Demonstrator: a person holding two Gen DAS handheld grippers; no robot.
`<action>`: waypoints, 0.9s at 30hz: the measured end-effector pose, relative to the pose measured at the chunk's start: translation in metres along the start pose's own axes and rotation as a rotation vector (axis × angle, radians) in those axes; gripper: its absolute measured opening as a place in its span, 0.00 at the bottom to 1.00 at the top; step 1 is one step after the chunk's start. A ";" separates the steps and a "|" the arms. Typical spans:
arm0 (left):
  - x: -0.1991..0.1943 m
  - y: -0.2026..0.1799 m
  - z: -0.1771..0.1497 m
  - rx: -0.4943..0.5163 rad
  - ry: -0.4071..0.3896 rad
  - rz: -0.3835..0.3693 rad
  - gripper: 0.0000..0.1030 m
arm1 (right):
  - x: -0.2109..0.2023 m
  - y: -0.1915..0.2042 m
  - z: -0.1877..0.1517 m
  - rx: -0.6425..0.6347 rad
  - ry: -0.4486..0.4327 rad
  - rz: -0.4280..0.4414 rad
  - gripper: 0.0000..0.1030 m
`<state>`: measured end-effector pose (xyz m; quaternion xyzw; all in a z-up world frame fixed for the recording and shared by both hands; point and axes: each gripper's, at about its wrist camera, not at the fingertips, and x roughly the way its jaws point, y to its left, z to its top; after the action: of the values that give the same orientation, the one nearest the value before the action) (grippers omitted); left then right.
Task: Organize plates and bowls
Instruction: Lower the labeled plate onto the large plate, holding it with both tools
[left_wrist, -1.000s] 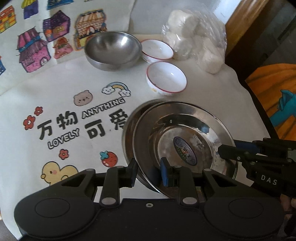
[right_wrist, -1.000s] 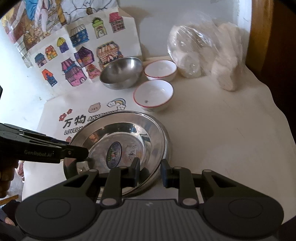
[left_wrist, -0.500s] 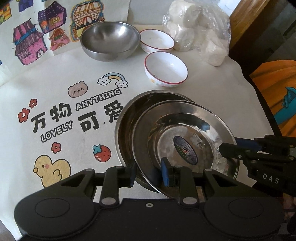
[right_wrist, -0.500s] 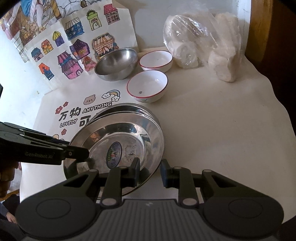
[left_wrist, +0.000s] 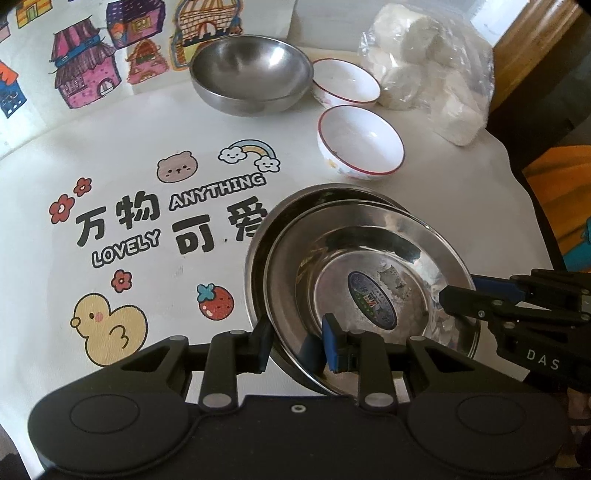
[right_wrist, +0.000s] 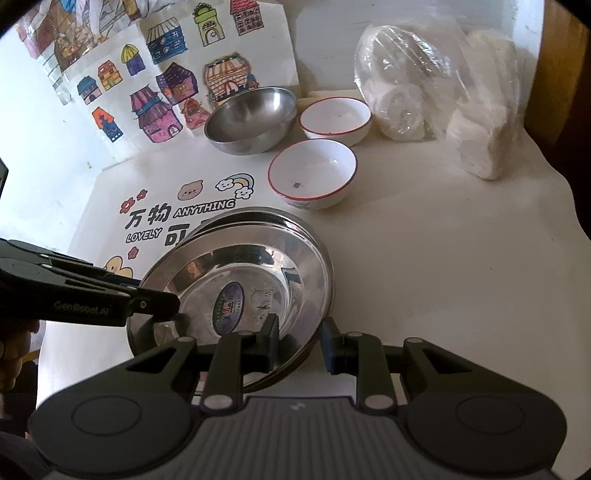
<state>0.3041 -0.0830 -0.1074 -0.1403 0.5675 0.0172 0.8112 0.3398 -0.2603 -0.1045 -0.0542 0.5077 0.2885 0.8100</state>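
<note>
A steel plate with a sticker (left_wrist: 369, 280) (right_wrist: 243, 280) is held tilted over a second steel plate (left_wrist: 258, 243) (right_wrist: 255, 216) on the table. My left gripper (left_wrist: 295, 336) is shut on the top plate's near left rim. My right gripper (right_wrist: 299, 341) is shut on its opposite rim; it also shows in the left wrist view (left_wrist: 454, 295). A steel bowl (left_wrist: 251, 74) (right_wrist: 251, 118) and two white red-rimmed bowls (left_wrist: 360, 142) (left_wrist: 345, 86) (right_wrist: 312, 171) (right_wrist: 334, 116) stand behind.
A clear bag of white rolls (left_wrist: 424, 66) (right_wrist: 436, 85) lies at the back right. A cartoon-printed cloth (left_wrist: 129, 229) covers the table. Pictures of houses (right_wrist: 166, 88) hang on the wall behind. The table edge runs along the right.
Both grippers have lifted and drawn the top plate toward me and a little right, so more of the plate underneath shows at its left and back.
</note>
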 end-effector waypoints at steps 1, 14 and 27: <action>0.001 0.000 0.000 -0.005 -0.001 0.003 0.29 | 0.001 -0.001 0.001 -0.003 0.002 0.003 0.27; 0.003 0.001 0.005 -0.061 -0.013 0.044 0.29 | 0.014 -0.010 0.019 -0.071 0.031 0.051 0.27; 0.007 0.000 0.005 -0.061 0.005 0.048 0.30 | 0.017 -0.013 0.018 -0.090 0.059 0.062 0.28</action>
<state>0.3115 -0.0832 -0.1123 -0.1514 0.5720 0.0535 0.8044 0.3663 -0.2571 -0.1129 -0.0833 0.5192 0.3341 0.7822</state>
